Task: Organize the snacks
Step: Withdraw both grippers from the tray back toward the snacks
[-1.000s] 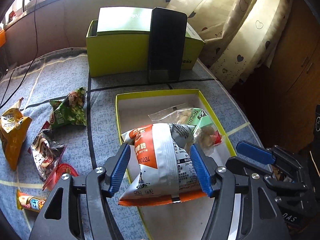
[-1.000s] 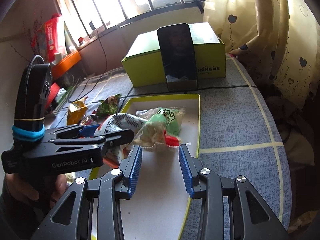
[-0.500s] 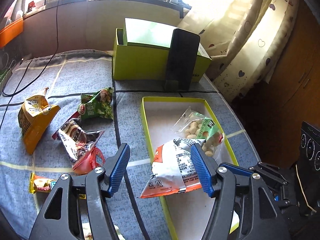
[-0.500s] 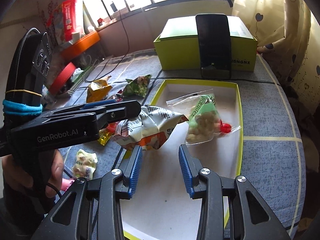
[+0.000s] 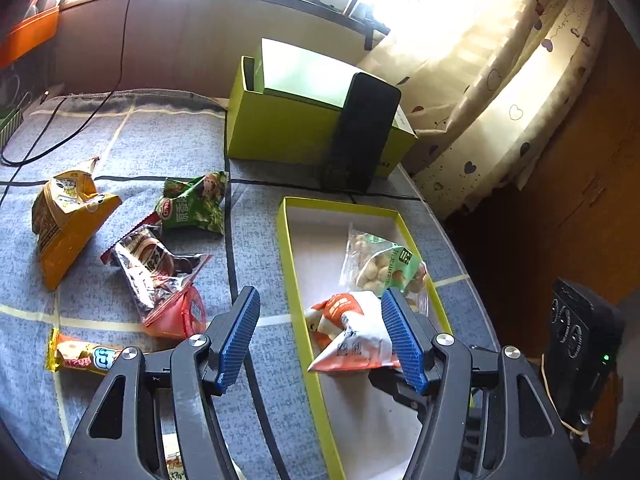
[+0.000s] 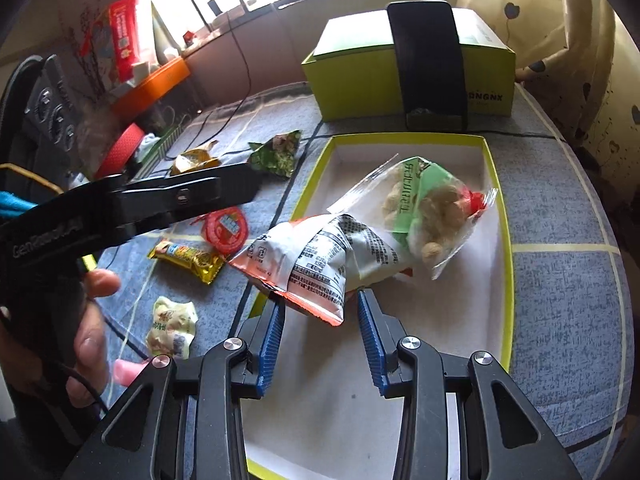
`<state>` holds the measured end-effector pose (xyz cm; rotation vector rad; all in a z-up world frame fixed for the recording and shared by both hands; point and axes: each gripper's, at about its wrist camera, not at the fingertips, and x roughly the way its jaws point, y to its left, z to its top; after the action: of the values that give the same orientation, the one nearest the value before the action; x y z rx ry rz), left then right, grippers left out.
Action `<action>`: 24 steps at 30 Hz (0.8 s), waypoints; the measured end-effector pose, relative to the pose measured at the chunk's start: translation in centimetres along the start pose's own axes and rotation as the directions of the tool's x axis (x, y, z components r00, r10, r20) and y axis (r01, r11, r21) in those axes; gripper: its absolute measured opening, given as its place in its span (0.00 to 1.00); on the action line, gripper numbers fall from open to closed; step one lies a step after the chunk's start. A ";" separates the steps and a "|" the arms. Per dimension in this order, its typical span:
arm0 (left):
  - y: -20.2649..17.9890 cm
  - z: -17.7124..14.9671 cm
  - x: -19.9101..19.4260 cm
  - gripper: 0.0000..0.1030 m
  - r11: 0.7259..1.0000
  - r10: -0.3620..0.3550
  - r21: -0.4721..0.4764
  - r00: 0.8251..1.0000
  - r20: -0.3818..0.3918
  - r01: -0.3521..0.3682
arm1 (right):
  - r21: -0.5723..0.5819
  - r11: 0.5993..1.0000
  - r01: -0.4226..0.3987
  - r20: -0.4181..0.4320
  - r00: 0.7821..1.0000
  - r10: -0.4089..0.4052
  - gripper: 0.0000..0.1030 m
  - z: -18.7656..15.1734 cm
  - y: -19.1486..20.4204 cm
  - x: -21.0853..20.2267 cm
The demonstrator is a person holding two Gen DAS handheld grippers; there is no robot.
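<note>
Snacks split two ways: two bags in the yellow-rimmed tray (image 5: 285, 264), six loose on the cloth left of it. In the tray we see a white-orange bag (image 6: 316, 260) leaning over the left rim and a clear nut bag (image 6: 424, 212) against its far side. Loose ones: orange bag (image 5: 68, 220), green bag (image 5: 194, 204), silver-brown bag (image 5: 150, 264), red round pack (image 5: 180, 312), yellow bar (image 5: 80, 354), pale candy pack (image 6: 172, 326).

Left gripper (image 5: 320, 340) pitched down over the tray's left rim, jaws wide, nothing clamped. A hand (image 6: 86, 320) holds its grip.

Right gripper (image 6: 322, 344) pitched down over the tray's near end, jaws at a narrower gap, empty, white-orange bag just ahead of the tips.

Surface is blue-grey checked cloth (image 5: 120, 152). One green box (image 5: 288, 128) behind the tray, one dark phone (image 5: 360, 132) leaning on it. Windows behind, heart-print curtain (image 5: 500, 92) right.
</note>
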<state>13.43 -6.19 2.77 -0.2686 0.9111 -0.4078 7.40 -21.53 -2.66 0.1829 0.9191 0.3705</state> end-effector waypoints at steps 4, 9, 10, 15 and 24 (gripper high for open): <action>0.8 -0.2 -1.0 0.62 1.000 0.013 -0.012 1.000 0.018 -0.013 | 0.048 0.997 0.068 0.010 0.998 -0.068 0.33 1.2 -1.6 1.4; 1.3 -0.9 -1.5 0.62 0.999 0.033 -0.014 0.999 0.021 -0.033 | 0.062 0.994 0.092 0.033 0.995 -0.094 0.33 3.3 -2.8 2.6; 1.3 -1.1 -1.6 0.62 0.999 0.036 -0.014 0.999 0.021 -0.036 | 0.075 0.993 0.091 0.031 0.995 -0.093 0.33 3.6 -3.1 2.8; 2.1 -1.9 -2.2 0.62 0.998 0.054 -0.022 0.998 0.026 -0.053 | 0.072 0.997 -0.007 0.052 0.999 0.003 0.33 3.8 -2.3 1.8; 3.1 -3.5 -2.8 0.62 0.996 0.081 -0.030 0.997 0.019 -0.080 | 0.000 1.000 0.014 -0.075 0.997 -0.014 0.33 0.4 -1.6 2.1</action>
<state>9.75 -2.36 1.47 -0.2618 0.9056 -0.3170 9.24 -22.24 -4.46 0.1635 0.9934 0.3661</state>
